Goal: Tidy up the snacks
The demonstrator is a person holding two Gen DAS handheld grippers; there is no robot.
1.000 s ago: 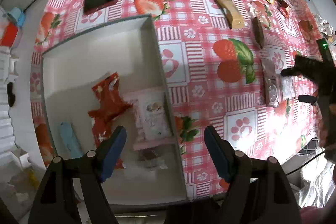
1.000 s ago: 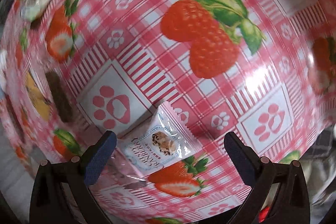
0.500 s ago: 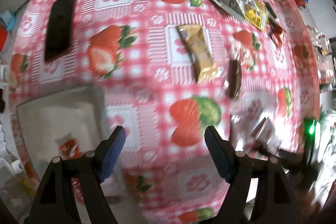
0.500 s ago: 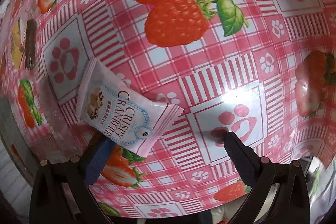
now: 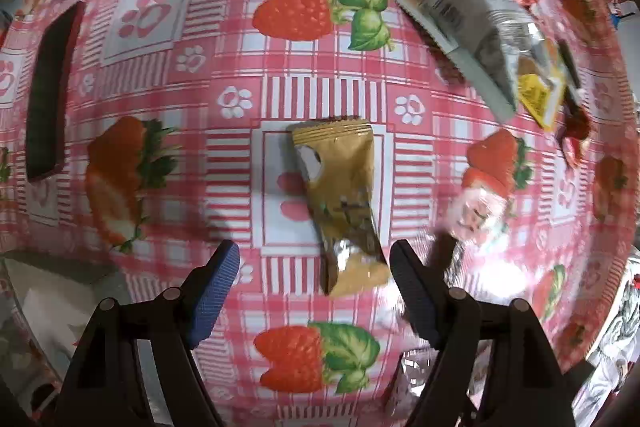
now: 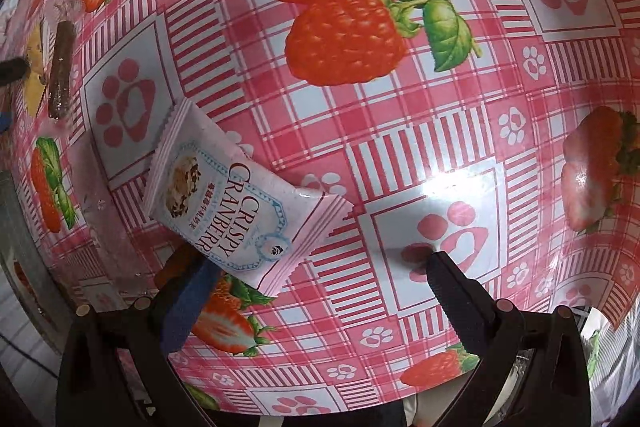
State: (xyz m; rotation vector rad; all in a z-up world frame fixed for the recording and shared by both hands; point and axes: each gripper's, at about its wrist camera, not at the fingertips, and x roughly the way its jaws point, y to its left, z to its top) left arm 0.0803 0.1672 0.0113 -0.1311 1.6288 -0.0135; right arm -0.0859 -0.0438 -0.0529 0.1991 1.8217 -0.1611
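My left gripper (image 5: 314, 269) hangs above the red-and-white checked tablecloth printed with strawberries and paw prints (image 5: 320, 99), its blue-padded jaws spread wide with nothing between them. Just ahead of it lies a long gold foil snack packet (image 5: 340, 203), flat on the cloth, with a crimped top edge, a white patch near that end and a shiny, crumpled lower end that reaches in between my fingertips without touching either. Farther off to the right lies a large silver foil bag with a barcode (image 5: 476, 31), a small yellow sachet (image 5: 540, 99) beside it. At the left edge lies a flat dark rectangular slab (image 5: 50, 95), and the corner of a pale grey tray (image 5: 48, 291) shows at the lower left.

My right gripper (image 6: 316, 271) is also wide open and holds nothing. A pale pink snack packet printed "CRISPY CRANBERRY" (image 6: 240, 203), with zigzag-cut ends and a picture of a chunky biscuit, lies slantwise on the cloth, its lower edge over my left finger (image 6: 188, 303); whether they touch I cannot tell. A thin brown stick-shaped packet (image 6: 61, 71) lies well apart at the far left.
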